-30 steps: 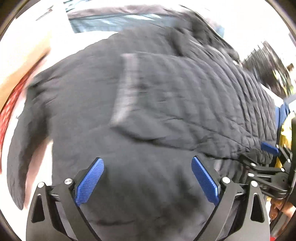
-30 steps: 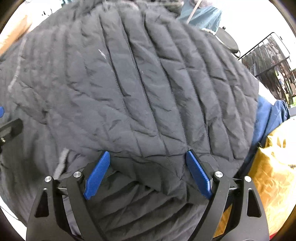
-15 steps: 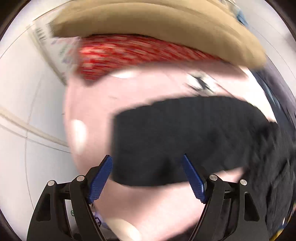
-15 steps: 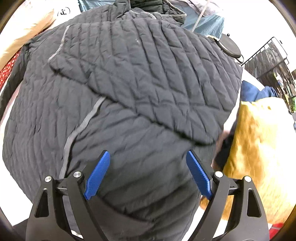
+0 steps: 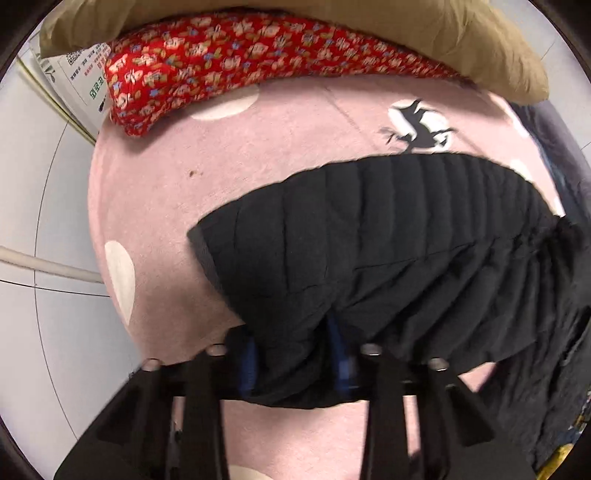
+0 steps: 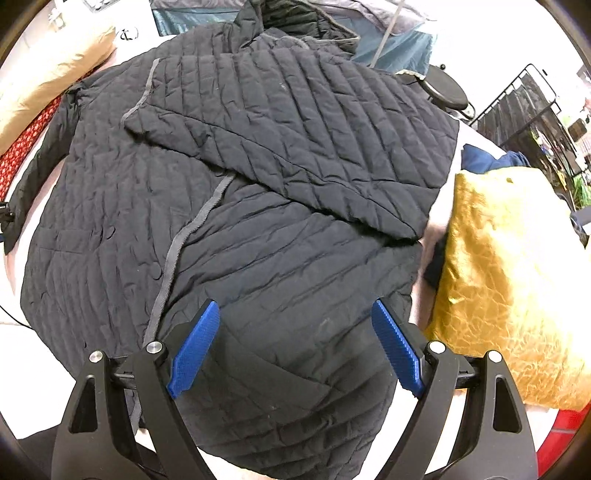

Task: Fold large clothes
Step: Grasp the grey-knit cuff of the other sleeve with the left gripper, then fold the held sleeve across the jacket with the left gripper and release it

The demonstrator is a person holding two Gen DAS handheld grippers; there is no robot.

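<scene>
My left gripper (image 5: 295,354) is pinching the black quilted sleeve (image 5: 369,240) of the jacket (image 6: 229,206); blue pads partly buried in the fabric, motion-blurred. Sleeve lies stretched across the pink polka-dot bed sheet (image 5: 166,192), cuff end toward the bed's left edge, bare sheet around the cuff on three sides. Red floral cushion (image 5: 229,62) and tan pillow (image 5: 332,22) line the far edge, well apart from the sleeve.

My right gripper (image 6: 295,343) is spread wide, holding nothing, hovering over the jacket's hem. Jacket lies flat across the middle of the bed, other sleeve folded diagonally across the chest, grey placket trim running down the front. Gold cushion (image 6: 509,280) sits just beside the jacket's right edge; little free room there. White strip of bed shows along the near left edge.
</scene>
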